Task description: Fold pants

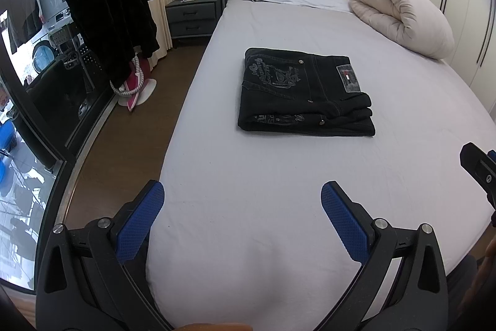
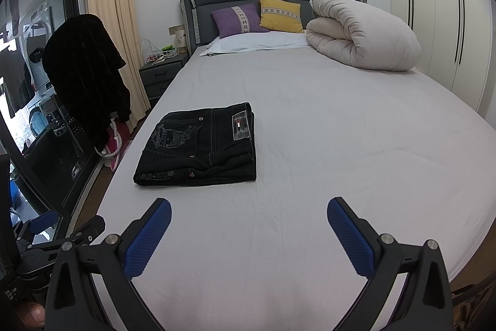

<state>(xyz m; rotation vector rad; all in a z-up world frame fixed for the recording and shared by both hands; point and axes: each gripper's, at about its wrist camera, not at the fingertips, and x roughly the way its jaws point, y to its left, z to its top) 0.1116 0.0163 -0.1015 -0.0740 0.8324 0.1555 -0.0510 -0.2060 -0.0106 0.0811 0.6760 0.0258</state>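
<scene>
Black denim pants [image 1: 305,92] lie folded into a compact rectangle on the grey sheet of the bed [image 1: 248,191], toward the left half of the mattress as I see it from the right wrist camera [image 2: 198,145]. A patch label and embroidered pocket face up; the folded edges stack neatly toward me. My left gripper [image 1: 242,219] hangs over the foot of the bed with its blue pads spread wide, gripping nothing, well apart from the pants. My right gripper [image 2: 249,233] is likewise spread wide and empty, short of the garment. Part of the right gripper shows at the right edge of the left wrist view. At the headboard I note a purple cushion [image 2: 237,19], a yellow cushion [image 2: 280,13] and a rolled beige duvet [image 2: 359,34]. A dark coat [image 1: 108,5] hangs beside the bed.
</scene>
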